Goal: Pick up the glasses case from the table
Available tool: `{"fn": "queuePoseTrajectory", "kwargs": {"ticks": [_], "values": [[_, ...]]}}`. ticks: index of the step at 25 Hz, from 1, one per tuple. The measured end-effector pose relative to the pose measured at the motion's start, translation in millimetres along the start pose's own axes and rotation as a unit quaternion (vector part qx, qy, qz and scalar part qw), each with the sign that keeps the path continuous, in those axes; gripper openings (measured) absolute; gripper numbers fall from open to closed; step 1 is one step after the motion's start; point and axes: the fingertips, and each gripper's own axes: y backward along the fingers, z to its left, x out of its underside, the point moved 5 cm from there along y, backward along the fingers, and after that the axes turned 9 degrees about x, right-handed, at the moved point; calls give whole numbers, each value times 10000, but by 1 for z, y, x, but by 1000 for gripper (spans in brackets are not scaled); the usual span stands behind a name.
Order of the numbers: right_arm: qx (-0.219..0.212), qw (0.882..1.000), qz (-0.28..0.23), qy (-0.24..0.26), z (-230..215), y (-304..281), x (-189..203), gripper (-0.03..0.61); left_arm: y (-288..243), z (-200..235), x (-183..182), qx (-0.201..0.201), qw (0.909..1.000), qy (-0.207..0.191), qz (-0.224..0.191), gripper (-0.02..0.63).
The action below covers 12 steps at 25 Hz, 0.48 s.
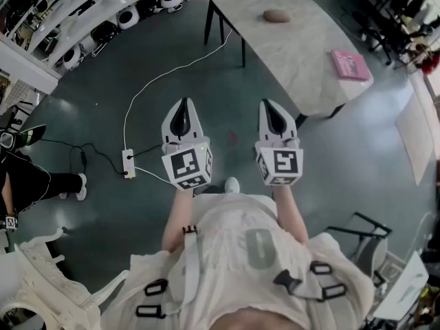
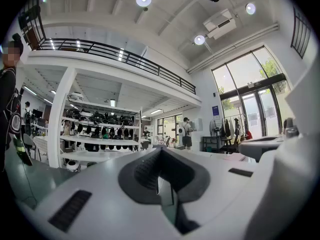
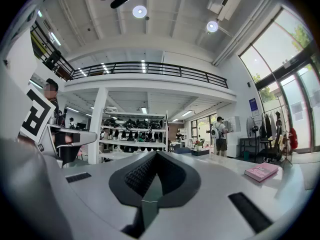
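Head view, steeply downward: a person stands on a dark green floor [image 1: 172,53] and holds two tools side by side, level and ahead of the body. The left hand-held gripper [image 1: 183,103] has its jaws brought together with nothing between them. The right hand-held gripper [image 1: 268,104] likewise has its jaws meeting at the tips and carries nothing. The glasses case [image 1: 277,16], a brownish oval, lies on the pale marbled table [image 1: 302,53] at upper right, toward its far end, well apart from both tools. A pink book [image 1: 350,65] lies near the table's nearer right corner, apart from the case. On the floor to the left, a power strip [image 1: 128,163] is joined to a white cable [image 1: 126,126] that runs toward the table legs. Shelves [image 1: 103,9] of black-and-white items line the upper left, and a second person [image 1: 27,181] stands at the left edge
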Motion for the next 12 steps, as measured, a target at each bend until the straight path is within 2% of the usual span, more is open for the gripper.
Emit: {"fn": "queuePoseTrajectory", "kwargs": {"ticks": [12], "values": [[-16,9994,87,-344,8,2,14,2,11,5,5,-61,10000,-11,-24,3]]}}
